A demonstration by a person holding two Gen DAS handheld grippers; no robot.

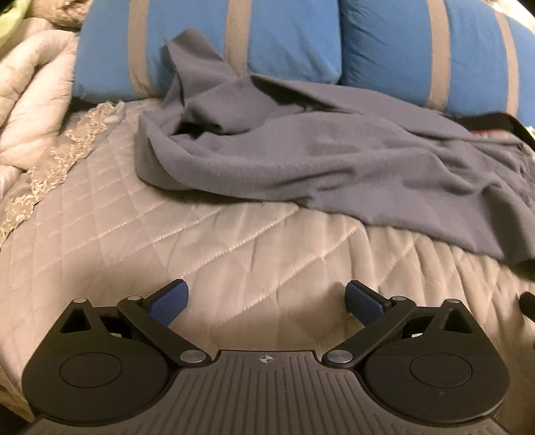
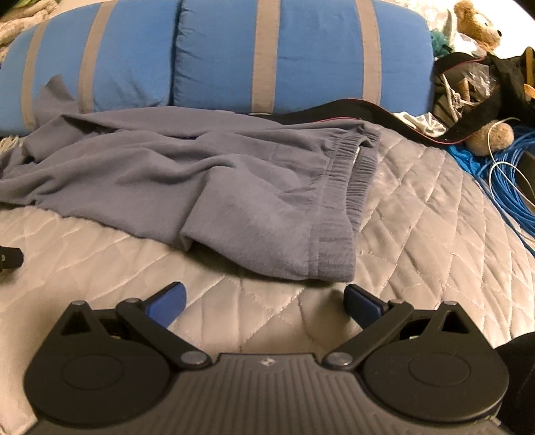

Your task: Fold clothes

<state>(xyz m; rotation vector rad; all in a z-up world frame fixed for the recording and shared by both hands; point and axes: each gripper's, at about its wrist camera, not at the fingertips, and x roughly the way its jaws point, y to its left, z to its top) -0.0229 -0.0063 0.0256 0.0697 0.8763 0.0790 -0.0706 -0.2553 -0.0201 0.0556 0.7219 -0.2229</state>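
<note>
Grey fleece trousers (image 2: 200,174) are lying crumpled across the quilted bedspread (image 2: 418,207), and I am looking at them from both wrists. The waistband (image 2: 347,187) is sitting at my right side, with its near corner just beyond the right gripper (image 2: 264,301). The legs are running away to the left, where one end is climbing up against the blue striped pillows (image 1: 207,43).

I am holding the left gripper (image 1: 265,299) over bare quilt, near the edge of the cloth but apart from it. Its jaws are spread wide with nothing between them. The right gripper is also standing wide apart and empty. I think both are waiting low and close to the near edge because this is the easiest place to pinch the fabric.

Nothing is folded yet, in my judgement. The legs are twisted, so I am expecting to flatten them first. Blue cables (image 2: 501,187) and a soft toy (image 2: 478,23) are lying at the right, well away from the trousers.
</note>
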